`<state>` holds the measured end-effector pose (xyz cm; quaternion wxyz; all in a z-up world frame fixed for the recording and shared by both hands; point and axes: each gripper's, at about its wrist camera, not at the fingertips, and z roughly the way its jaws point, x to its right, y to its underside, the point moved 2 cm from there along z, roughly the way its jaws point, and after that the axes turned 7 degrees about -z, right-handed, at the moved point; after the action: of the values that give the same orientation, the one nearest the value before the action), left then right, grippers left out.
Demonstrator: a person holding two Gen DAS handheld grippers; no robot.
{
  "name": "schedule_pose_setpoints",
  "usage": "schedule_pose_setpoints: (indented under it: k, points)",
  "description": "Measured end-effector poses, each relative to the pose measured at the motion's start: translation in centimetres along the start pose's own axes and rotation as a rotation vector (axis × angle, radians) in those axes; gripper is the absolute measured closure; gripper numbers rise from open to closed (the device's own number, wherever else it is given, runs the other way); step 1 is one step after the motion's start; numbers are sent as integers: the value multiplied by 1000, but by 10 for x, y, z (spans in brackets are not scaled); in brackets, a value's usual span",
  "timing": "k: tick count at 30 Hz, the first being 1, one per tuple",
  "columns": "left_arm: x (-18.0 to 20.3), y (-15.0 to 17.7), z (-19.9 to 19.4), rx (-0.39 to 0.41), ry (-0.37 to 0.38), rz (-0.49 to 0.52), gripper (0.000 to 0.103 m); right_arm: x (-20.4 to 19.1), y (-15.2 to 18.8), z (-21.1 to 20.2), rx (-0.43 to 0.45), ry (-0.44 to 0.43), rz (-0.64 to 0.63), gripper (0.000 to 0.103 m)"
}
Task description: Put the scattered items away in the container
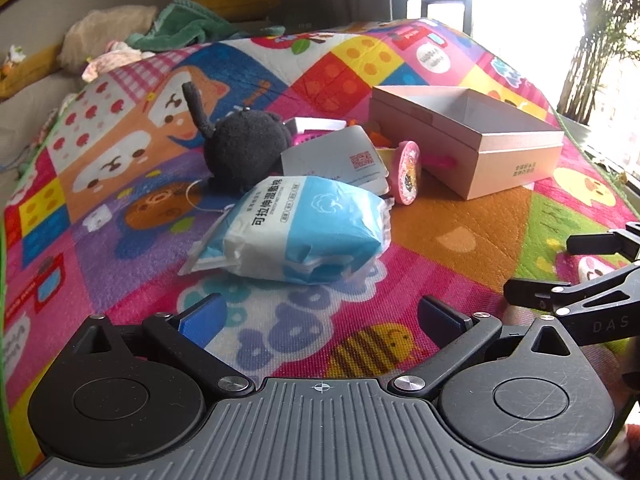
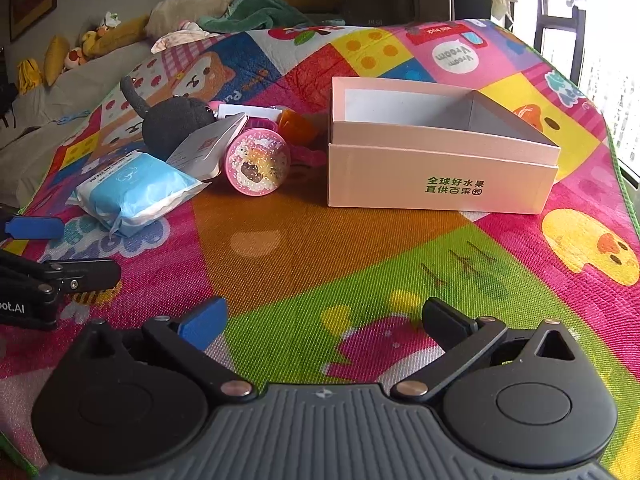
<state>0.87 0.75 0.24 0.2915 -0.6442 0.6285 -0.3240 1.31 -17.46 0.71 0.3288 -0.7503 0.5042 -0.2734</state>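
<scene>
An open pink cardboard box (image 1: 516,162) (image 2: 436,176) stands empty on the colourful play mat. Left of it lies a heap of items: a blue-and-white wipes pack (image 1: 296,228) (image 2: 132,192), a black plush toy (image 1: 244,148) (image 2: 172,124), a white card (image 1: 340,160) (image 2: 208,146), a round pink glitter toy (image 1: 406,174) (image 2: 258,164) and an orange piece (image 2: 294,122). My left gripper (image 1: 320,316) is open just short of the wipes pack. My right gripper (image 2: 326,320) is open over bare mat, in front of the box.
The play mat (image 2: 320,248) covers a bed-like surface. Cushions, a green towel (image 2: 256,12) and soft toys lie along the far edge by the wall. A bright window is at the right. Each gripper shows at the edge of the other's view.
</scene>
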Motion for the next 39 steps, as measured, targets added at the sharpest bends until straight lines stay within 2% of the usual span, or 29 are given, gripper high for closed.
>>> schedule_pose_setpoints:
  k: [6, 11, 14, 15, 16, 18, 23, 26, 28, 31, 33, 37, 39]
  points:
    - [-3, -1, 9, -47, 36, 3, 0, -1, -2, 1, -12, 2, -11, 0]
    - [-3, -10, 12, -9, -10, 67, 0, -2, -5, 0, -5, -11, -27, 0]
    - [-6, -18, 13, 6, -9, 77, 0, -10, -17, -5, 57, 7, -87, 0]
    - [-6, -20, 13, 14, -12, 87, 0, -14, -22, -7, 78, 16, -122, 4]
    - [-7, -23, 13, 26, -18, 99, 0, -19, -29, -8, 103, 24, -173, 12]
    - [-13, -27, 14, 49, -37, 117, 0, -31, -43, -9, 142, 27, -276, 22]
    - [-40, -42, 17, 83, -102, 62, 0, -52, -72, 14, 171, 7, -425, 23]
    - [-55, -48, 17, 84, -49, -7, 0, -56, -83, 37, 136, -21, -435, 31]
    - [-61, -48, 17, 87, -21, -33, 0, -57, -89, 53, 96, -37, -419, 42]
    - [-63, -46, 14, 101, -17, -41, 0, -58, -91, 71, 58, -41, -394, 43]
    - [-61, -43, 13, 88, 6, -47, 0, -59, -89, 75, 64, -31, -394, 46]
    - [-54, -39, 12, 40, 79, -64, 0, -56, -85, 61, 61, -64, -374, 83]
    - [-50, -38, 12, 38, 83, -57, 0, -52, -81, 45, 77, -71, -383, 86]
